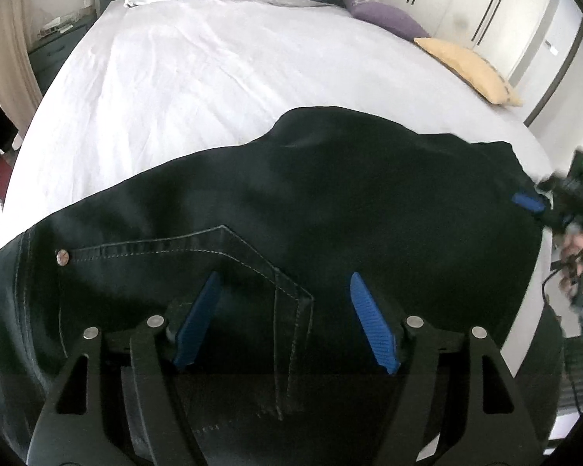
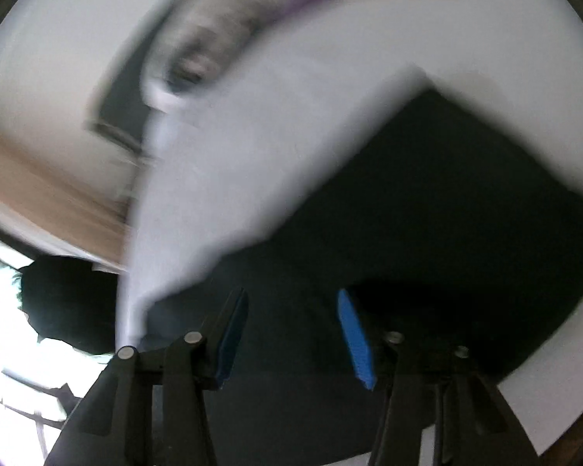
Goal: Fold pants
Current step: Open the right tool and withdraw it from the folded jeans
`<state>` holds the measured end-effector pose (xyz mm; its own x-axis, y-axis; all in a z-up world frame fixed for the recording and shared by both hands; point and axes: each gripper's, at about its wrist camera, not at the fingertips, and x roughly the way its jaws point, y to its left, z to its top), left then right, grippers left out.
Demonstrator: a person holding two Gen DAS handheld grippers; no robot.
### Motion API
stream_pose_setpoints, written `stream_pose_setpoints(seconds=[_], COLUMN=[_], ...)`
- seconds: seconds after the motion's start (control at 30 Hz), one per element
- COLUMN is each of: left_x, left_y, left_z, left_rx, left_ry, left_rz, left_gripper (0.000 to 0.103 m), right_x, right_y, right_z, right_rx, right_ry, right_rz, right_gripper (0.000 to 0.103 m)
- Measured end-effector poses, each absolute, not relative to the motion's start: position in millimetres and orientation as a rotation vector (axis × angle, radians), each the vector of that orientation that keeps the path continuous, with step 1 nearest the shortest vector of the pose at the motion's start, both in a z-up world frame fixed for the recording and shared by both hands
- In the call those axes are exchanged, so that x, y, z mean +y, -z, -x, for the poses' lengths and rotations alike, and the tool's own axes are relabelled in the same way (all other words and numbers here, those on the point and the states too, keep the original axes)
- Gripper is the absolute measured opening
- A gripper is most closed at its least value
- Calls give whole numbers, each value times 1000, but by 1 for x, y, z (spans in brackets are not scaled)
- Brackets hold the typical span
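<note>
- The black pants lie folded on the white bed, filling the lower half of the left wrist view; the lower edge is cut off.
- The left tool stands wide open above the pocket seam, holding nothing.
- The right wrist view is strongly blurred; the right tool has its pads apart over dark cloth, gripping nothing.
- Two pillows, purple and yellow, sit at the upper right.
</note>
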<state>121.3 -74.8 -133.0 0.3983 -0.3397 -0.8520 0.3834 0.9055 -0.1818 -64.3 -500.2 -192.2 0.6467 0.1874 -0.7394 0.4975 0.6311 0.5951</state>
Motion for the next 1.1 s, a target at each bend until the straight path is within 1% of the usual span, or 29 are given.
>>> stream_pose_setpoints(seconds=[0.03,0.1,0.13,0.17,0.2,0.23,0.3,0.33,0.37,0.4,0.43,0.53,0.6,0.67,0.7,0.8,0.83,0.9,0.93,0.97,1.0,1.03,1.1], left_x=[-72,-59,-54,-48,-47,-47,-49,-52,-54,-57,-59,-61,-55,-44,-41,-42,-42,-43,-45,-45,-44,-46,-46], left_y=[136,142,144,143,143,141,133,129,123,120,117,121,140,151,152,155,154,155,155,155,157,159,159], left_z=[-122,-123,-121,-119,-119,-120,-122,-123,-127,-129,-133,-138,-141,-137,-137,-138,-137,-134,-134,-135,-134,-133,-133], left_rx=[1075,1085,1085,1077,1077,1080,1062,1050,1037,1029,1023,1013,1056,1033,1026,1018,1013,1002,1001,1000,1000,999,994], left_ry=[450,445,449,457,457,452,475,491,503,514,520,541,527,552,560,564,563,559,558,558,559,559,562], left_rz=[-42,1,27,54,60,67,93,108,126,139,150,149,156,229,245,235,225,210,209,211,214,217,227], left_gripper=[69,69,69,69,69,69,69,69,69,69,69,69,69,69,69,69,69,69,69,69,69,69,69], right_x=[-512,-537,-545,-548,-546,-539,-504,-470,-447,-412,-378,-325,-314,-300,-288,-268,-264,-258,-250,-241,-231,-228,-238], right_y=[200,199,190,179,161,148,123,113,109,109,112,114,121,132,141,164,170,180,186,190,192,193,193], right_z=[75,103,113,117,114,106,66,33,13,-19,-47,-107,-142,-161,-166,-185,-189,-191,-189,-191,-191,-194,-203], right_rx=[862,800,802,813,829,829,822,847,866,915,961,1011,1048,1121,1173,1268,1283,1302,1312,1317,1320,1312,1289], right_ry=[248,347,442,516,589,573,330,148,31,-159,-302,-511,-526,-576,-576,-573,-588,-631,-646,-643,-623,-597,-508], right_rz=[-913,-982,-952,-899,-815,-770,-731,-696,-687,-687,-662,-535,-463,-368,-276,-115,-104,-80,-46,5,58,76,15], right_gripper=[0,0,0,9,12,13,17,28,54,69,77,77,77,77,77,77,76,63,44,28,21,9,5])
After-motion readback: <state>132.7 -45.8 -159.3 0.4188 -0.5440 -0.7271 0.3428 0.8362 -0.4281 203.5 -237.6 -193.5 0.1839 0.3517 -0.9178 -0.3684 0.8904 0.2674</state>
